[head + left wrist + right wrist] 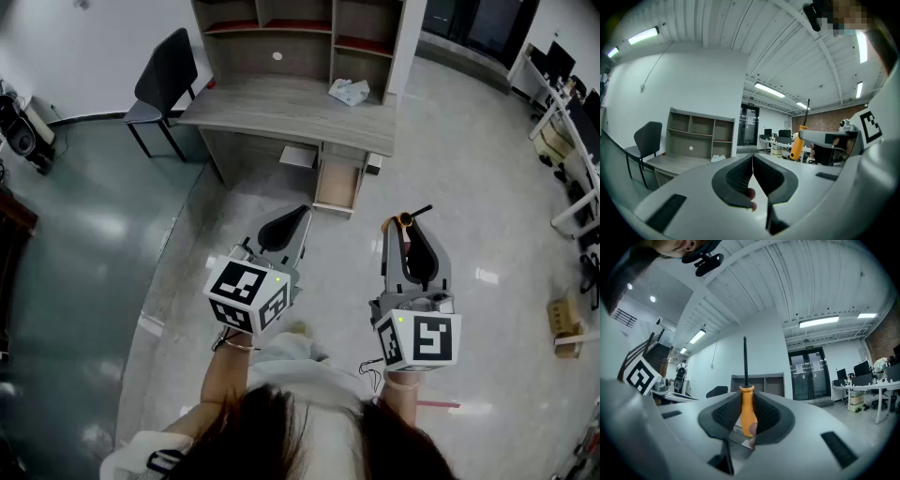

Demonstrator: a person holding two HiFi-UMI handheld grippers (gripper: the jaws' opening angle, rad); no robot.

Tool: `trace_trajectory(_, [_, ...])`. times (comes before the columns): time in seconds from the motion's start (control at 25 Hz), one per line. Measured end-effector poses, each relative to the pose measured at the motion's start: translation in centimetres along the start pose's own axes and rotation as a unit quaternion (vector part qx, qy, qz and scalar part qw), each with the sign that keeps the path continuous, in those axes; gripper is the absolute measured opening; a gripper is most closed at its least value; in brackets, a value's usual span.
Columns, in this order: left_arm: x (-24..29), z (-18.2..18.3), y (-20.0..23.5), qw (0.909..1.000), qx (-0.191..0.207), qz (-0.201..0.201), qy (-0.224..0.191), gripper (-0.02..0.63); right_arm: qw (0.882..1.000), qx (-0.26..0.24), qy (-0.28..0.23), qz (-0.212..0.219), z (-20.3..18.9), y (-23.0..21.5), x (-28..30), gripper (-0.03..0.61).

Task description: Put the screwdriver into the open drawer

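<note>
**A:** What is the right gripper (pixel 748 405) carrying?

**B:** Its jaws are clamping the orange handle of the screwdriver (pixel 747 414). The dark shaft is pointing straight out past the jaw tips.

**A:** And the left gripper (pixel 753 169)?

**B:** Its jaws are pressing together, with nothing between them.

**A:** Where is the drawer sitting?

**B:** The open drawer (pixel 337 184) is sticking out from under the front edge of the grey worktop (pixel 272 111), toward its right end. It is lying well ahead of both grippers. The person is standing on the pale floor (pixel 469 187) and holding the two grippers side by side above it, apart from the worktop.

**A:** Is anything lying on the worktop?

**B:** A crumpled white thing (pixel 349 91) is sitting near the right end, just in front of the shelf unit (pixel 300 28). A dark chair (pixel 165 75) is standing at the left end.
</note>
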State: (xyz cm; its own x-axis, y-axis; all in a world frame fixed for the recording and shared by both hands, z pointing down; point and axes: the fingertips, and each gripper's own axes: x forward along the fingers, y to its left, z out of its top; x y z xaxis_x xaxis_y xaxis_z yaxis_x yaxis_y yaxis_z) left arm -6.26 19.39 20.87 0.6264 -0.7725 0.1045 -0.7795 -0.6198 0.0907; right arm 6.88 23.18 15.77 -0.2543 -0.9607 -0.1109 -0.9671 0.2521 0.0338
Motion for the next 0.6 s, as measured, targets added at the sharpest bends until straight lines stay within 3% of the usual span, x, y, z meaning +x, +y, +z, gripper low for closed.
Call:
trace_trajectory(0.28, [0.3, 0.0, 3.0, 1.0000, 0.001, -0.008, -0.004, 0.017, 1.000, 0.022, -0.015, -0.007, -0.1, 1.4, 2.3, 0.092])
trace_trajectory(0.6, [0.5, 0.7, 6.1, 0.9997, -0.003, -0.018, -0.014, 0.017, 1.000, 0.015, -0.018, -0.013, 0.1, 3.3, 5.0, 0.091])
